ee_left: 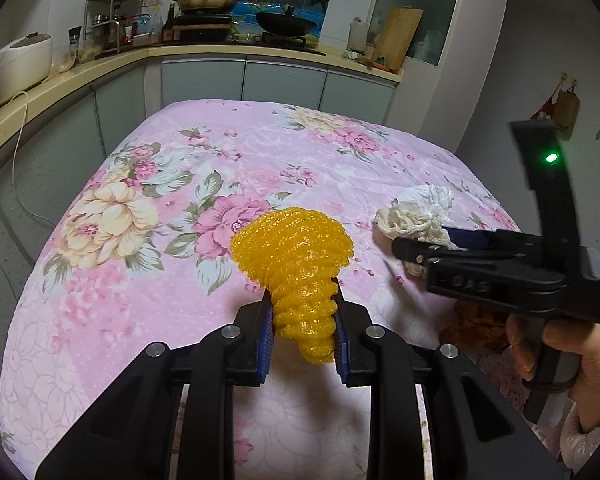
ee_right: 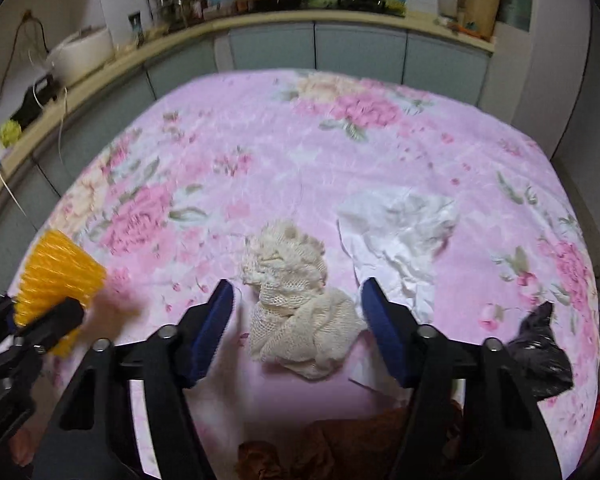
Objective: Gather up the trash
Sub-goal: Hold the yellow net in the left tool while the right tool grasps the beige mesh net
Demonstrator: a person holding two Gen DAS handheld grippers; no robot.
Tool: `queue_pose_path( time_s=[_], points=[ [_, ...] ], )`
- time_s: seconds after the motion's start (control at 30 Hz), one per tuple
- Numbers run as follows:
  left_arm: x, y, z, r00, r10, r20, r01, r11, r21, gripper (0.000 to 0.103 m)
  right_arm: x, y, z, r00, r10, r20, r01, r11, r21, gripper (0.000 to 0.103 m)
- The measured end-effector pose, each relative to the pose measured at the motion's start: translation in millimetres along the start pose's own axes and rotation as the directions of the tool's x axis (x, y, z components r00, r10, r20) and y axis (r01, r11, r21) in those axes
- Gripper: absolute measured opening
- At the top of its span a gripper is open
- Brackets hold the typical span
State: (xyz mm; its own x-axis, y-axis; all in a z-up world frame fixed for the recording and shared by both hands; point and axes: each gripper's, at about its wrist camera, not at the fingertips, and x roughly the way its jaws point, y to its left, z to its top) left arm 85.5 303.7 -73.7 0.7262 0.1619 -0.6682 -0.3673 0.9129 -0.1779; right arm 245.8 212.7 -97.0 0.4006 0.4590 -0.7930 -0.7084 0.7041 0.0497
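My left gripper (ee_left: pixel 304 320) is pinching the yellow foam fruit net (ee_left: pixel 296 260) above the floral cloth (ee_left: pixel 140 280). My right gripper (ee_right: pixel 296 320) is hovering spread wide around the cream mesh net (ee_right: pixel 296 316), crumpled white tissue (ee_right: pixel 400 232) just beyond.

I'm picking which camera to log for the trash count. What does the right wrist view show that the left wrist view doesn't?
Only the right wrist view shows the black bag and the right gripper open around the cream mesh. Only the left wrist view shows the left gripper shut on the yellow foam net head-on, and the right hand. Both show the net, mesh, white tissue and floral cloth.
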Motion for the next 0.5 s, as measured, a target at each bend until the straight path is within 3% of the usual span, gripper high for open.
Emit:
queue_pose_path(
  time_s=[0.2,0.5],
  points=[
    [-2.2,1.4,1.2,1.0,0.011,0.006,-0.011,1.0,-0.007,0.023,0.5,1.0,-2.1,1.0,-0.004,0.014,0.004,1.0,-0.012,0.037],
    [-17.0,-4.1,6.2,0.999,0.03,0.037,-0.031,1.0,0.004,0.023,-38.9,-5.6,-1.2,0.994,0.034,0.105,-0.037,0.999,0.022,0.033]
  ],
)
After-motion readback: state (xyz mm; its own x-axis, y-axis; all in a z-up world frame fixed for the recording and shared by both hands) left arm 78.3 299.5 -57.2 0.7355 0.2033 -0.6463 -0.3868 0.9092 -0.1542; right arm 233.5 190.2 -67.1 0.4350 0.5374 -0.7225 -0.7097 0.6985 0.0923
